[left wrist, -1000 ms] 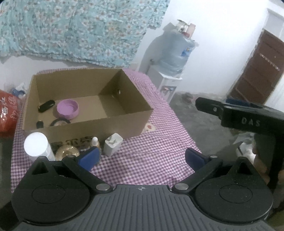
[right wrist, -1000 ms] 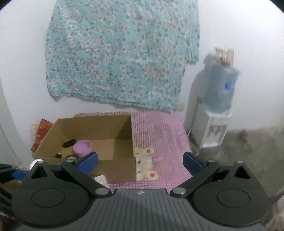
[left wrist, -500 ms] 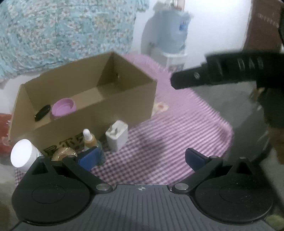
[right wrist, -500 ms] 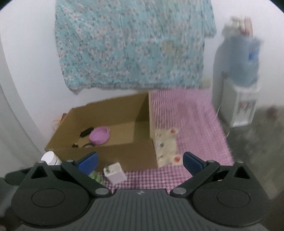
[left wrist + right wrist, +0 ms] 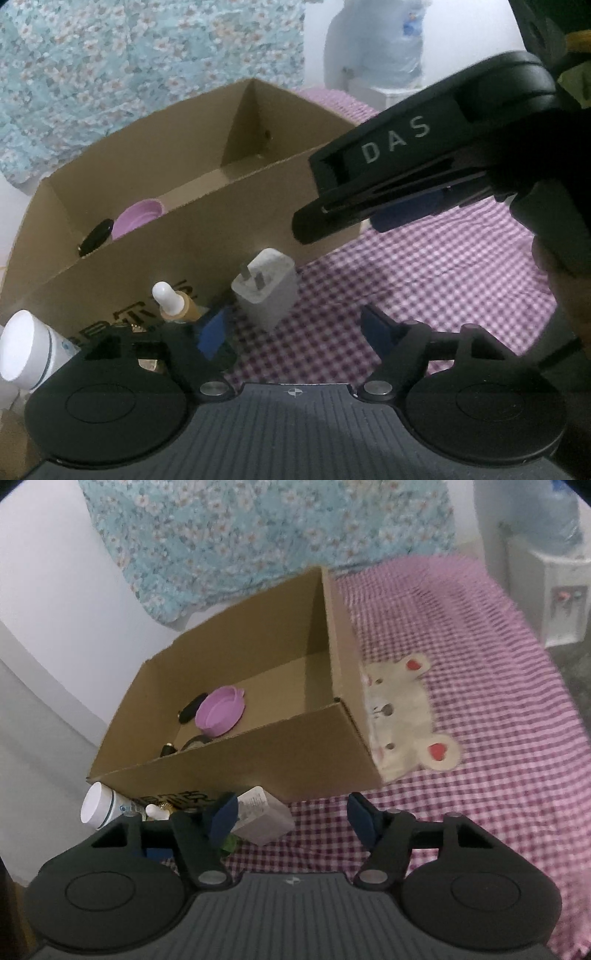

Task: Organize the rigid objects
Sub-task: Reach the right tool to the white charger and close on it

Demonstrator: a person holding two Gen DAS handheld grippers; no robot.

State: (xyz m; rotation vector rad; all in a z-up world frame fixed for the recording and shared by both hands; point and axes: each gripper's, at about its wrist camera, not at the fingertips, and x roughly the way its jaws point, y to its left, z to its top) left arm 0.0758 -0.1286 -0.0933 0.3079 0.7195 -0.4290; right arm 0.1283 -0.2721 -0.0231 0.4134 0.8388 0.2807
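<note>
We have both hand-held grippers low over the checked cloth in front of the cardboard box (image 5: 236,760), and the white charger (image 5: 266,291) is the thing the next move seems to turn on: it stands on the cloth just outside the box's near wall, ahead and slightly left of centre for the left hand-held gripper (image 5: 291,328), prongs facing that camera, its long axis roughly upright and leaning a little. The left one looks nearer and better lined up; for the right hand-held gripper (image 5: 291,812) the charger sits at the left fingertip, partly behind it. Both stand wide apart and hold nothing. To the charger's left are a dropper bottle (image 5: 177,306) and a white jar (image 5: 26,350), close to the box wall. Inside the box we can see a purple lid (image 5: 221,710) and a black oblong piece (image 5: 190,708); other small items there are cut off by the wall. The right tool's body crosses the left view, hiding the box's right corner
</note>
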